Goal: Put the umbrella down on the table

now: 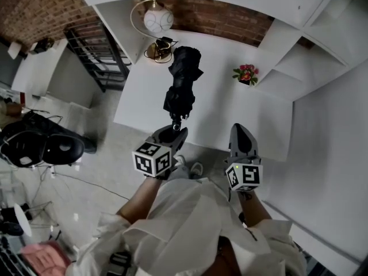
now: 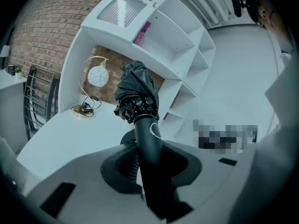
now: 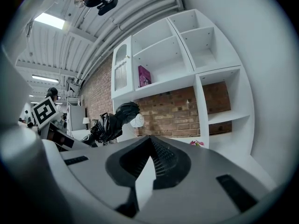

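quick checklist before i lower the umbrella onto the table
1. Grip: left tongs shut on the umbrella handle: ok.
2. Umbrella folded into a bundle: ok.
3. Landing spot: bare white table in front of the person: ok.
4. Obstacles: flowers and lamp stand apart from the umbrella, toward the wall: ok.
5. Right tongs shut, nothing in them, off to the side: ok.
6. Height of the umbrella above the table: cannot tell.

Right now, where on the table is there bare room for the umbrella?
Bare: table middle between lamp and flower pot, plus the near strip. Crowded: far-left corner, lamp and cable. The left gripper grips the umbrella.
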A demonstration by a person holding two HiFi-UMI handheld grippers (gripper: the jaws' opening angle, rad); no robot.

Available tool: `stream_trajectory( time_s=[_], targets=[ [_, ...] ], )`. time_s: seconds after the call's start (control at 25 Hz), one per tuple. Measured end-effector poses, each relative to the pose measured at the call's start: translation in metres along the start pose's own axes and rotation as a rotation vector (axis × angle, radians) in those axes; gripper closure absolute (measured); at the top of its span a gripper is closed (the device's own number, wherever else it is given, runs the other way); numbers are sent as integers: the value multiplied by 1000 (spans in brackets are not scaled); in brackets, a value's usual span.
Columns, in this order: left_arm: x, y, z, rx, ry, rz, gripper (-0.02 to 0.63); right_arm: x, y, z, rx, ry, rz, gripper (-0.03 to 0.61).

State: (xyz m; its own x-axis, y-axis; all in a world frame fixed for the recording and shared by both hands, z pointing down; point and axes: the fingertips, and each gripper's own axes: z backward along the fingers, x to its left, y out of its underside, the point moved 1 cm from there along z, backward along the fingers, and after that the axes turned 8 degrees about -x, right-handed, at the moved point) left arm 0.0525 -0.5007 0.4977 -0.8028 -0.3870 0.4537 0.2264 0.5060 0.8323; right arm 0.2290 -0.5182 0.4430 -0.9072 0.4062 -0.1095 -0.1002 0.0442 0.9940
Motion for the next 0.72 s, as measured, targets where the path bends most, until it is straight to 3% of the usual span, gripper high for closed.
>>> stream_trajectory(
  time_s=[0.72],
  targets=[
    [40, 23, -20, 80, 29, 36, 491, 12, 38, -38, 58, 40, 22, 561]
  ],
)
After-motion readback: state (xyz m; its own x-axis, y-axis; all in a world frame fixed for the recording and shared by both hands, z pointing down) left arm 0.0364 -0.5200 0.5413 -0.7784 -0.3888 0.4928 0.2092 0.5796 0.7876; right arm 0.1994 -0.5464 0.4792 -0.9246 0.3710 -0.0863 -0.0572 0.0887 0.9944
